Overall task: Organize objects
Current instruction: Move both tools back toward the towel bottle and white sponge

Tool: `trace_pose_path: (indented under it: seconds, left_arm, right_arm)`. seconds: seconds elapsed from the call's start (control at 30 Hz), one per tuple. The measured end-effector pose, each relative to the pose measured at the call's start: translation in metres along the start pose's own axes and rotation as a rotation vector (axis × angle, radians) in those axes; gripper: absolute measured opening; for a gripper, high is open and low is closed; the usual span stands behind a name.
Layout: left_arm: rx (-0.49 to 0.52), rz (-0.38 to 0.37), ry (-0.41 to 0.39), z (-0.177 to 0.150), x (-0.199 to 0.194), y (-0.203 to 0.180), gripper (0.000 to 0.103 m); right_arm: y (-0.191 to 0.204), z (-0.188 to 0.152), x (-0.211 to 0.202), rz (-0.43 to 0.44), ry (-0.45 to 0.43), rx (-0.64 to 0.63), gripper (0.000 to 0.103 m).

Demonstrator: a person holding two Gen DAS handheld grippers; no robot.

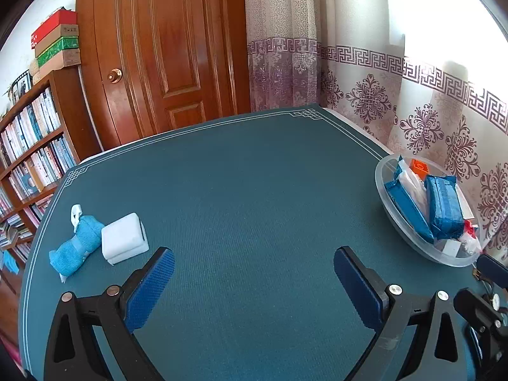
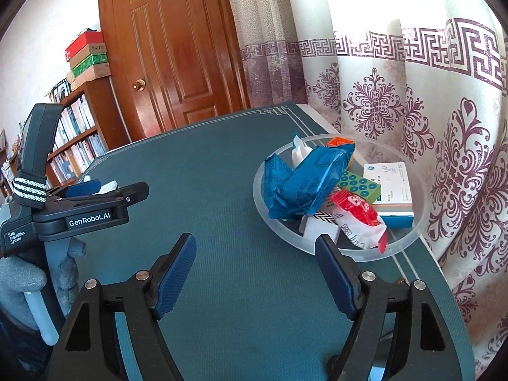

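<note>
On the dark teal, white-bordered surface [image 1: 254, 174], two things lie at the near left: a rolled light-blue towel with a white plastic clip [image 1: 77, 241] and, touching its right side, a white rectangular padded block with a dark edge [image 1: 124, 238]. At the right edge of the surface, close to the patterned curtain [image 2: 412, 101], stands a round translucent plastic bowl [image 2: 409, 238] heaped with packets. In it a crumpled blue foil packet [image 2: 304, 184] lies on top toward the left, a red and white plastic packet [image 2: 358, 212] sits in front near the rim, a green box with blue dots [image 2: 358, 189] lies behind that, and a white and blue carton [image 2: 390, 184] rests at the right. An orange item [image 2: 339, 142] shows at the far side.

The left tongs [image 1: 254, 270] stand released, jaws wide apart over bare surface, nothing between them, just right of the white block. The right tongs [image 2: 255, 263] are likewise released and empty, with the right-hand finger just in front of the bowl's near rim. A brown panelled door [image 1: 165, 47] and a bookshelf [image 1: 31, 146] stand beyond.
</note>
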State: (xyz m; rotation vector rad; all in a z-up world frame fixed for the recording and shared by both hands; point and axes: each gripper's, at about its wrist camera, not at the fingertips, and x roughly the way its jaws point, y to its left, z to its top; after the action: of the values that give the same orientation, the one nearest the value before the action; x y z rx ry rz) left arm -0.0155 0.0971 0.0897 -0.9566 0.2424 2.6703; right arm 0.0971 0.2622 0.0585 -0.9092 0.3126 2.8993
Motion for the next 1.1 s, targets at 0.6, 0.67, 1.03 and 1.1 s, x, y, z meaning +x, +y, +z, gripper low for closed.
trace_pose_path:
  seconds: [0.6,0.67,1.03,1.1]
  left_arm:
    - [-0.093,0.047,0.023,-0.022,-0.004,0.065,0.102]
    - [-0.102,0.051,0.025,-0.024,-0.004,0.071,0.102]
    - [-0.155,0.076,0.045,-0.037,-0.002,0.107,0.102]
    - [-0.165,0.087,0.048,-0.039,-0.002,0.115,0.102]
  right_arm:
    - [0.065,-0.007,0.035,0.095,0.12,-0.074,0.091]
    - [0.071,-0.007,0.039,0.101,0.135,-0.082,0.091]
    - [0.099,-0.011,0.056,0.124,0.184,-0.128,0.091]
    - [0.104,-0.011,0.061,0.131,0.196,-0.137,0.091]
